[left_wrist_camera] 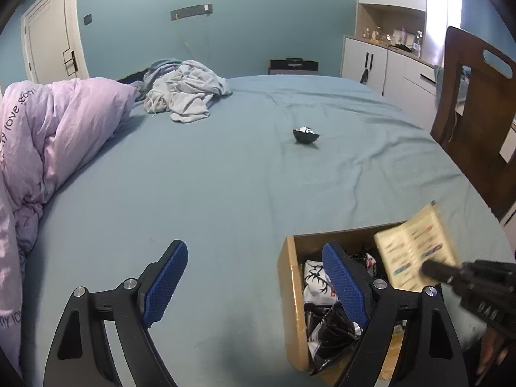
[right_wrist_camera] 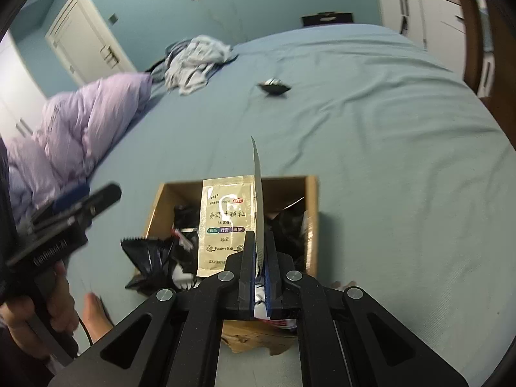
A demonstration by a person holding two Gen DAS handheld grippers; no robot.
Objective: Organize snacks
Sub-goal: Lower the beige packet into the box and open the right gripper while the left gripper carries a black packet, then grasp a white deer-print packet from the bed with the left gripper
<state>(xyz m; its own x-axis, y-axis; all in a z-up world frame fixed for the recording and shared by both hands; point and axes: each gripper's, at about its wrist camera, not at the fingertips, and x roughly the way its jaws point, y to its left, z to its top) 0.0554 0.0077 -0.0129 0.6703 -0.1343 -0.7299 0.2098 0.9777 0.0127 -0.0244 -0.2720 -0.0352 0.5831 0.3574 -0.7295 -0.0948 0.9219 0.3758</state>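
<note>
An open cardboard box [right_wrist_camera: 312,200] sits on the blue bed, holding black and white snack packets [right_wrist_camera: 154,251]. It also shows in the left wrist view [left_wrist_camera: 292,293]. My right gripper [right_wrist_camera: 260,258] is shut on a beige sachet strip [right_wrist_camera: 222,222], held above the box; one sachet faces me, another stands edge-on. The strip shows blurred in the left wrist view [left_wrist_camera: 416,251]. My left gripper [left_wrist_camera: 254,277] is open and empty, its right finger over the box's left part. A small black packet [left_wrist_camera: 305,135] lies alone mid-bed, far from both grippers.
A lilac duvet [left_wrist_camera: 48,148] is heaped along the left side of the bed. Grey clothes [left_wrist_camera: 187,93] lie at the far end. A wooden chair [left_wrist_camera: 477,109] stands at the right edge, with white cabinets [left_wrist_camera: 387,67] behind it.
</note>
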